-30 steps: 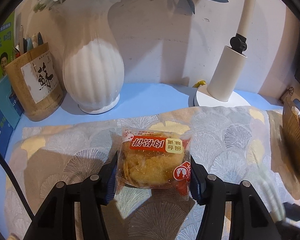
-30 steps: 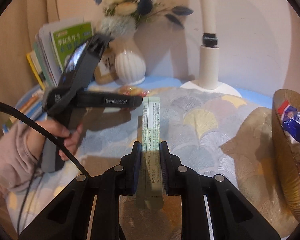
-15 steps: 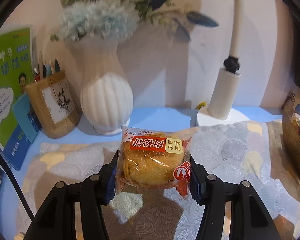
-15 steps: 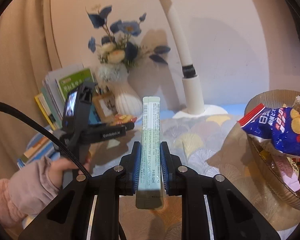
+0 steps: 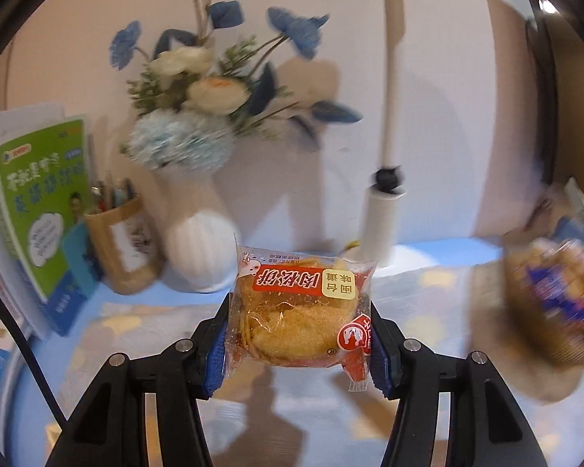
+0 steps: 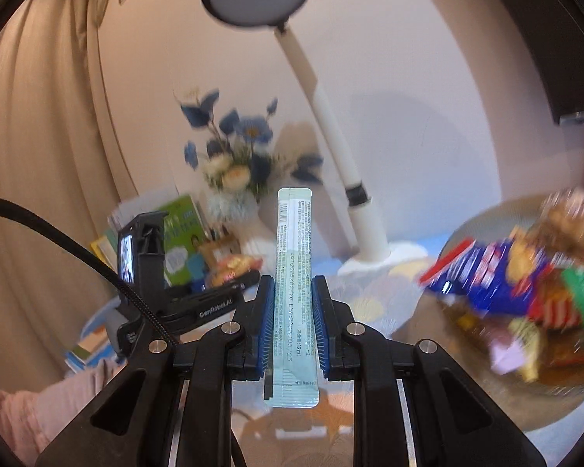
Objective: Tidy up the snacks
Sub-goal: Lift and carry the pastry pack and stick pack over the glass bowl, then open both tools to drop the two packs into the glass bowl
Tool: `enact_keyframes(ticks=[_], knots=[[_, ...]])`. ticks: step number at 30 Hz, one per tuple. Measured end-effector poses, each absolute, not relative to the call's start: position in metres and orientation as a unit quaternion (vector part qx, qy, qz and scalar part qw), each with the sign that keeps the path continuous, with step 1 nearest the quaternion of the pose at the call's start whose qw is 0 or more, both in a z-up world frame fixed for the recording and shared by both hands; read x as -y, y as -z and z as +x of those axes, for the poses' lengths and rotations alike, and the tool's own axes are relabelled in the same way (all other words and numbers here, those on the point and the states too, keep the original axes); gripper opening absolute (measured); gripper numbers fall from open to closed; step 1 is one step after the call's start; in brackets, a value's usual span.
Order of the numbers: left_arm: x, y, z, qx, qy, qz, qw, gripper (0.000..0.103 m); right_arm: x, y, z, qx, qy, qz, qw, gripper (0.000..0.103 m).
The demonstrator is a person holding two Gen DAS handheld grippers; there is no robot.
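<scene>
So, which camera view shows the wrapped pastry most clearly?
The left wrist view. The wrapped pastry sits sharp and close between the left gripper pads, label and red seal readable. In the right wrist view the same pastry is only a small blurred orange patch, far away.

Warm indoor light, motion blur, fisheye-warped edges.

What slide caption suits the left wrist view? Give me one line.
Left gripper clamps a wrapped pastry above the patterned cloth, white vase and snack basket behind.
</scene>
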State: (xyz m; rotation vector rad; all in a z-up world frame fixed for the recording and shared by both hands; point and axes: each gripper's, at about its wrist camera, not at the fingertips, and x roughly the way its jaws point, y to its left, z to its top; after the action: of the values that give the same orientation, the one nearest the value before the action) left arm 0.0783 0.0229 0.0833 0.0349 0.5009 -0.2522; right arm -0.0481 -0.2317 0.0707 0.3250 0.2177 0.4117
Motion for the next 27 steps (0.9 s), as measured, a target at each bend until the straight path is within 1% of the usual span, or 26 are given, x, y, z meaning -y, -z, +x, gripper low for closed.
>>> enact_keyframes(ticks=[5,10,13,16,17,18,19,20,21,23,27], knots=[[0.031,-0.133,0.073,-0.244,0.188,0.001,0.951,0.057,0.27,-0.113,-0.059,-0.079,-0.157,0.153,0.972,0.018],[0.105,-0.17,0.075,-0.236,0.255,0.008,0.938,0.057,0.321,-0.13,-0.058,-0.096,-0.104,0.172,0.975,0.019],[0.149,-0.174,0.081,-0.24,0.287,0.015,0.927,0.057,0.348,-0.122,-0.055,-0.12,-0.068,0.181,0.974,0.019],[0.185,-0.163,0.09,-0.26,0.313,0.026,0.913,0.059,0.369,-0.105,-0.049,-0.156,-0.048,0.196,0.967,0.021],[0.196,-0.158,0.094,-0.27,0.314,0.035,0.91,0.067,0.375,-0.101,-0.046,-0.171,-0.048,0.204,0.963,0.027],[0.203,-0.154,0.096,-0.279,0.31,0.045,0.908,0.076,0.38,-0.097,-0.043,-0.186,-0.044,0.208,0.959,0.046],[0.211,-0.149,0.099,-0.286,0.291,0.058,0.911,0.095,0.383,-0.094,-0.039,-0.198,-0.035,0.207,0.957,0.076],[0.215,-0.146,0.1,-0.286,0.275,0.064,0.916,0.1,0.385,-0.093,-0.038,-0.202,-0.026,0.204,0.958,0.09],[0.216,-0.145,0.099,-0.282,0.265,0.068,0.919,0.1,0.386,-0.093,-0.04,-0.198,-0.021,0.202,0.959,0.103],[0.214,-0.145,0.095,-0.277,0.272,0.072,0.919,0.1,0.389,-0.094,-0.045,-0.185,-0.018,0.198,0.962,0.103],[0.203,-0.149,0.088,-0.276,0.255,0.081,0.923,0.101,0.388,-0.093,-0.046,-0.195,-0.029,0.19,0.962,0.103]])
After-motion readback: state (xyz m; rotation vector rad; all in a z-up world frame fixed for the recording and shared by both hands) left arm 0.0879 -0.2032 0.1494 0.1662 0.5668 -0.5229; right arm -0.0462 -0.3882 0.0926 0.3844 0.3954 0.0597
